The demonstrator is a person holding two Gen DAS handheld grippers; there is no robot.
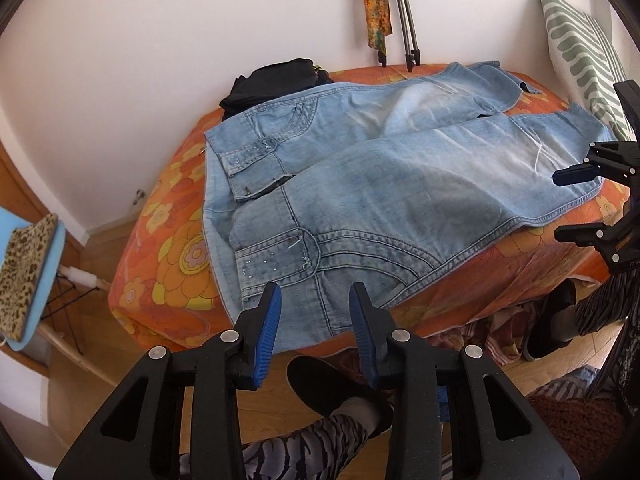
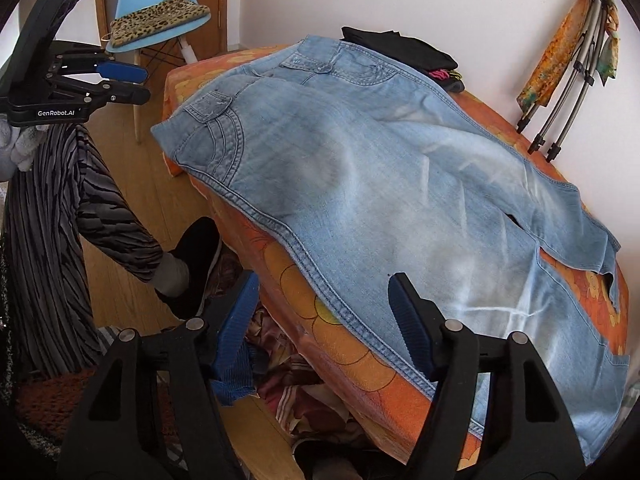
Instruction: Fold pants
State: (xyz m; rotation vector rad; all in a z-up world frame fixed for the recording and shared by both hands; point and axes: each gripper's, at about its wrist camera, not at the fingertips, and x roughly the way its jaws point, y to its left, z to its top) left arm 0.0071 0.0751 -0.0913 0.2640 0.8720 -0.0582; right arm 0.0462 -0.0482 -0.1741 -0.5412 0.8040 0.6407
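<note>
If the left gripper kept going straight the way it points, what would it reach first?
Probably the jeans, at the waistband end near the bed's edge: the left gripper points there, jaws apart and empty. Depth is hard to judge.

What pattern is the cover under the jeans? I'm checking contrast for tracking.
Orange cover with large yellow and pink flowers, clearest in the left wrist view beside the jeans.

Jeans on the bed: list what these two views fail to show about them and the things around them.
- Jeans: the near hem runs past the lower right edge of the right wrist view.
- Black clothes: the jeans' waistband covers their near part in both views.
- Under the bed: bunched fabrics in shadow, not identifiable.
- Left gripper: jaws apart over the waistband; contact unclear.
- Right gripper: jaws apart, straddling the side seam.
</note>
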